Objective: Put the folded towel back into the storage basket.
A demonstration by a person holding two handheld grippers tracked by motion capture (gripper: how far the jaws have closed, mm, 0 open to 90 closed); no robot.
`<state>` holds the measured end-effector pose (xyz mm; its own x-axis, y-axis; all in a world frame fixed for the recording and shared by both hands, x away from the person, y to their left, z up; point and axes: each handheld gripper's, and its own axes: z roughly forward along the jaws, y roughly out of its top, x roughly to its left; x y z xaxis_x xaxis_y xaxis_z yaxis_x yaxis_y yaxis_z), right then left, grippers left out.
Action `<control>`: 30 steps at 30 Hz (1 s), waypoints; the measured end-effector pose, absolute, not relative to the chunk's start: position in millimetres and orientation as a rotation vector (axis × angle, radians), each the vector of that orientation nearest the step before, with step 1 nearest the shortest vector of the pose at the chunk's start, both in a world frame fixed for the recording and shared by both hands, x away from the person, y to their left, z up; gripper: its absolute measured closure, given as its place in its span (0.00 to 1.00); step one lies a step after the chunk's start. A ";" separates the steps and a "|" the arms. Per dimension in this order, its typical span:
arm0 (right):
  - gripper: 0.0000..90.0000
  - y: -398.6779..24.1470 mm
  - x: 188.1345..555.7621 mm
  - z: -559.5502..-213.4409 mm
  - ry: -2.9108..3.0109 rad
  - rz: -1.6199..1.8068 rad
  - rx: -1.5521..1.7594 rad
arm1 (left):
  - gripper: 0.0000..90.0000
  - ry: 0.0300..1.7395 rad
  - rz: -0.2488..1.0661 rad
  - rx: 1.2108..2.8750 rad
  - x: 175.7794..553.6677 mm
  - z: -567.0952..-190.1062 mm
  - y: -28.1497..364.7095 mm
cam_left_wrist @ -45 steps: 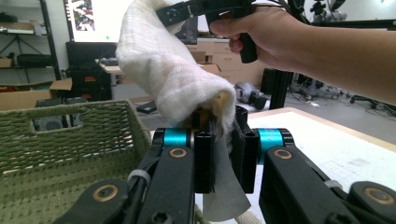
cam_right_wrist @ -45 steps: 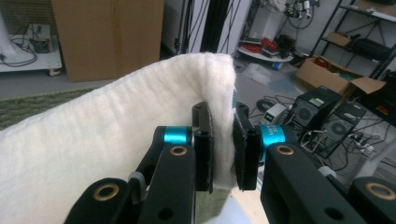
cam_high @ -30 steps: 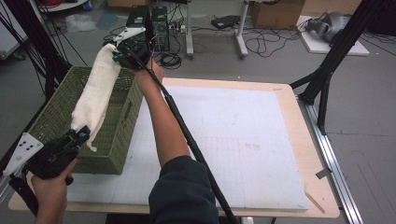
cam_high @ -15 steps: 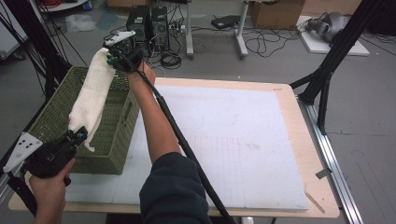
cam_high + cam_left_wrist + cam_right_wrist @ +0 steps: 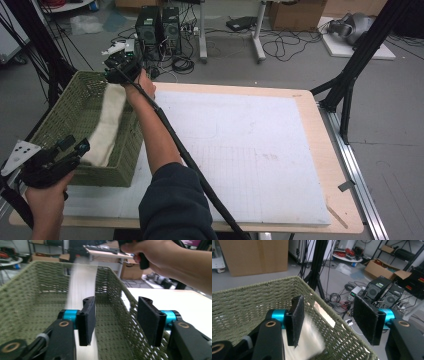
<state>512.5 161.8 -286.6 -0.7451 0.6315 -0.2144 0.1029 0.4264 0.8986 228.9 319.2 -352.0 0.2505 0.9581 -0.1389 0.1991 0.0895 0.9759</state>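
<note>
Room: grey floor, cables, computer towers (image 5: 157,25) behind the table (image 5: 320,150). White mat (image 5: 250,150) covers most of the wooden top. Green woven basket (image 5: 65,125) at its left edge, white cloth (image 5: 107,125) inside. Left gripper (image 5: 75,150) and right gripper (image 5: 116,65): jaws just opened, nothing clamped.

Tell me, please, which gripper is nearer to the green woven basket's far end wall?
The right gripper: it hangs over the green woven basket's far end, while the left gripper is at its near end.

A white mat (image 5: 250,155) covers the bench (image 5: 345,220). Beyond it, two computer towers (image 5: 159,27) and cables (image 5: 285,47) sit on the floor. A cardboard box (image 5: 295,12) stands farther back.
</note>
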 end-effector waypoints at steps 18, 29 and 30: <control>0.41 58.4 471.6 -273.4 2.098 1.434 0.642 | 0.37 1.100 0.762 1.424 229.0 -339.0 305.6; 0.38 -27.8 433.8 -275.8 2.054 1.448 0.688 | 0.28 1.029 0.685 1.449 235.5 -333.7 281.6; 0.37 -35.7 431.4 -276.3 2.049 1.450 0.686 | 0.26 1.029 0.677 1.456 236.8 -333.7 278.4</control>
<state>431.4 -35.7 -276.3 -0.7291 0.6717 -0.1316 0.0995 0.2942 0.9506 236.8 278.4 -333.7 0.4452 0.8830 -0.1488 0.2128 0.0571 0.9754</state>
